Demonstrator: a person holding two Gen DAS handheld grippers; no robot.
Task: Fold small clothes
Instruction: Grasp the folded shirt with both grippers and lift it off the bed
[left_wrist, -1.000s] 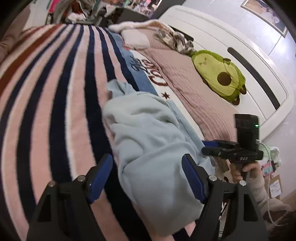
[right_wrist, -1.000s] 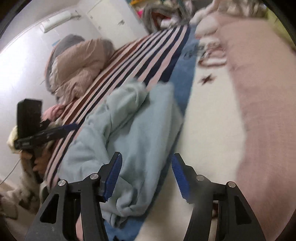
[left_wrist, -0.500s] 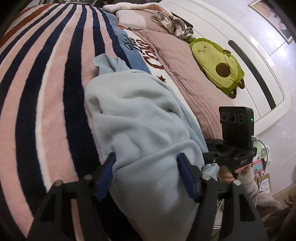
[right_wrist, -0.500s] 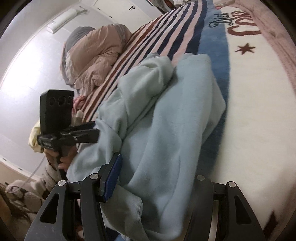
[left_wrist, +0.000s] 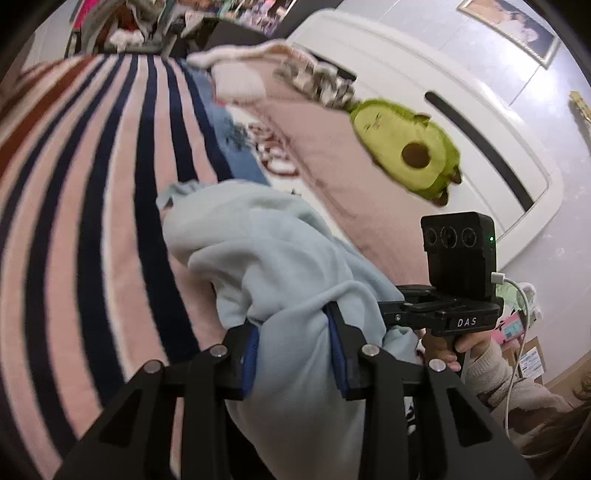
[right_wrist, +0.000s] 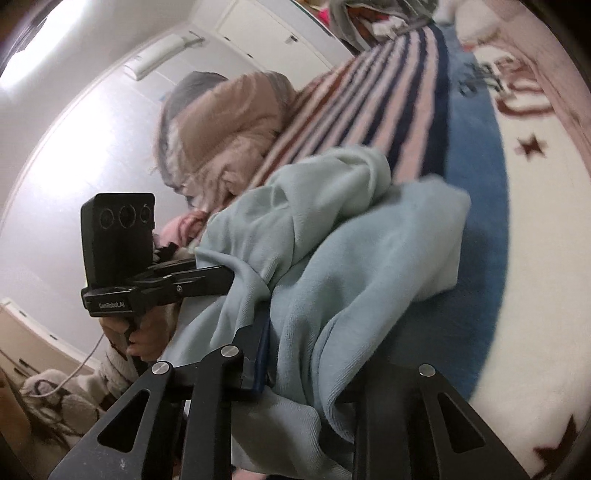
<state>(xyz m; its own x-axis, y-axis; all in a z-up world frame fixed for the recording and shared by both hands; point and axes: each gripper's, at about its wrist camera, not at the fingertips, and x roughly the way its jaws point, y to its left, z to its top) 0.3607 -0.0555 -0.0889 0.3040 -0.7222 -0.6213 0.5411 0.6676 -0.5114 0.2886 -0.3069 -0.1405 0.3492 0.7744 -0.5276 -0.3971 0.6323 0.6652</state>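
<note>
Striped blanket (left_wrist: 92, 221); left view alone shows avocado plush (left_wrist: 406, 147)

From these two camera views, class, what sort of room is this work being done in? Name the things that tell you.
Most likely a bedroom. The pale blue garment lies on a bed spread with a striped blanket, a white padded headboard stands behind it, and an avocado plush toy rests by the pillows.

Garment (left_wrist: 280, 258) lying on the blanket (left_wrist: 92, 229) at centre; avocado plush (left_wrist: 406, 147) sitting at 2 o'clock against the headboard (left_wrist: 461, 110); heaped bedding (right_wrist: 221, 122) sitting at 10 o'clock, right wrist view.
</note>
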